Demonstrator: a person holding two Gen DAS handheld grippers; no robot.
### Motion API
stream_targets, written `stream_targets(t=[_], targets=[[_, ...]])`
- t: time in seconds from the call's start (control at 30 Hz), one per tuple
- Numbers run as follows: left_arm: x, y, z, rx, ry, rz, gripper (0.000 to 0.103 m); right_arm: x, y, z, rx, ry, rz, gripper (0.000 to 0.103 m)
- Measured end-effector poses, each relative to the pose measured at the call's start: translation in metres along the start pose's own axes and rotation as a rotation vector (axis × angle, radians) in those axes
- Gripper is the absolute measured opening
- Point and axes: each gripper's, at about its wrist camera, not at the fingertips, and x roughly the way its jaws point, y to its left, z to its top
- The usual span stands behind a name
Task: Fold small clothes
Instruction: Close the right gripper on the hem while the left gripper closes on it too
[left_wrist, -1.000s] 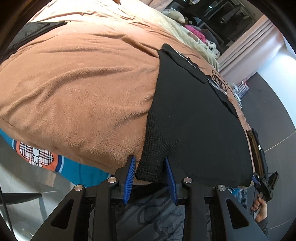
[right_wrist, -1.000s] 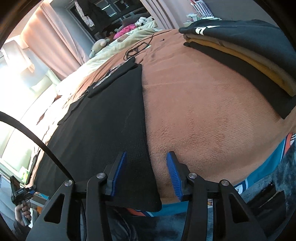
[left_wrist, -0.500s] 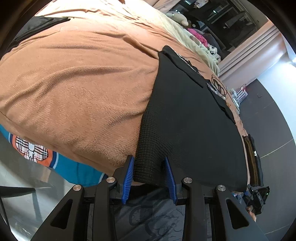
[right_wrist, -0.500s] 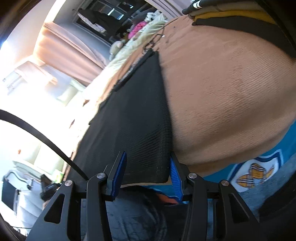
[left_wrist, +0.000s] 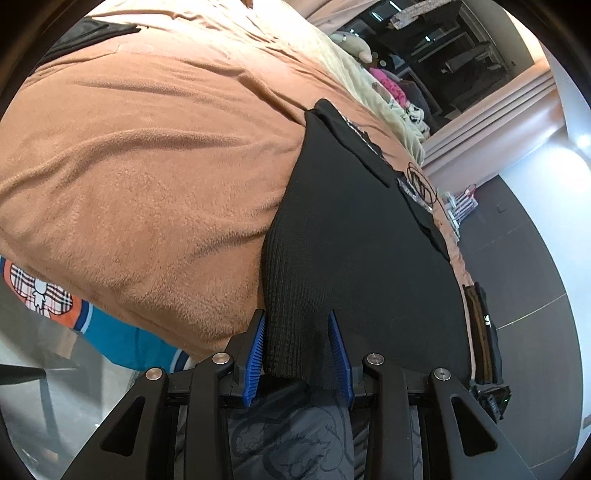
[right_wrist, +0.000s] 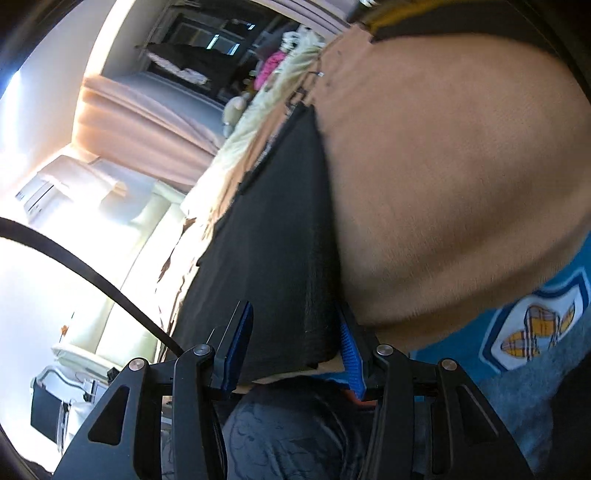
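A black knit garment (left_wrist: 369, 240) lies spread flat on a brown fleece blanket (left_wrist: 147, 166), its hem hanging over the near edge of the bed. My left gripper (left_wrist: 297, 350) is open and straddles the hem's left corner, with cloth between the blue pads. In the right wrist view the same garment (right_wrist: 273, 221) runs away from me. My right gripper (right_wrist: 291, 350) is open around the hem's right corner, its right pad close against the blanket's edge (right_wrist: 443, 184). The pictures do not show either pair of pads pressing on the cloth.
A stack of folded clothes (left_wrist: 484, 332) sits on the bed to the right of the garment. A teal sheet with plaid prints (left_wrist: 122, 339) hangs below the blanket. The person's dark patterned trousers (left_wrist: 288, 435) are right under the grippers. Curtains and shelves stand beyond the bed.
My right gripper has sunk and rolled, going from above the blanket down to the bed's edge, so the hem corner now sits between its pads. The left gripper has only tilted a little.
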Motion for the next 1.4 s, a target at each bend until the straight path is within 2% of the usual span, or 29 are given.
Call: stream_targets(t=[0.13,0.23,0.43,0.63,0.73,0.83,1.0,1.17,1.4], targets=[[0.0,0.002,0.002,-0.004,-0.002,0.0,0.035,0.007,0.0,-0.006,0.028,0.012,0.005,0.043],[-0.002,0.004,0.002,-0.007,-0.005,0.002,0.035,-0.003,0.005,-0.003,0.017,-0.019,0.026,0.043],[-0.005,0.013,0.002,-0.035,-0.021,0.001,0.035,-0.014,0.005,0.002,0.006,-0.071,0.072,0.026],[-0.007,0.018,0.0,-0.041,-0.018,0.014,0.035,-0.005,0.0,-0.005,0.023,-0.073,-0.009,0.003],[-0.008,0.02,-0.006,-0.051,0.004,0.015,0.035,-0.015,0.013,-0.004,0.012,-0.111,-0.02,0.003],[-0.008,0.025,-0.013,-0.086,0.021,-0.025,0.036,-0.021,0.032,0.0,-0.012,-0.14,-0.031,0.002],[-0.002,0.032,-0.022,-0.168,0.039,-0.125,0.056,-0.017,0.054,0.001,-0.07,-0.134,-0.025,0.002],[0.0,0.029,-0.018,-0.184,0.02,-0.15,0.056,-0.01,0.055,-0.001,-0.07,-0.133,-0.033,0.002],[-0.026,0.027,-0.004,-0.194,-0.074,-0.233,0.056,-0.02,0.055,0.002,-0.072,-0.134,-0.04,0.002]])
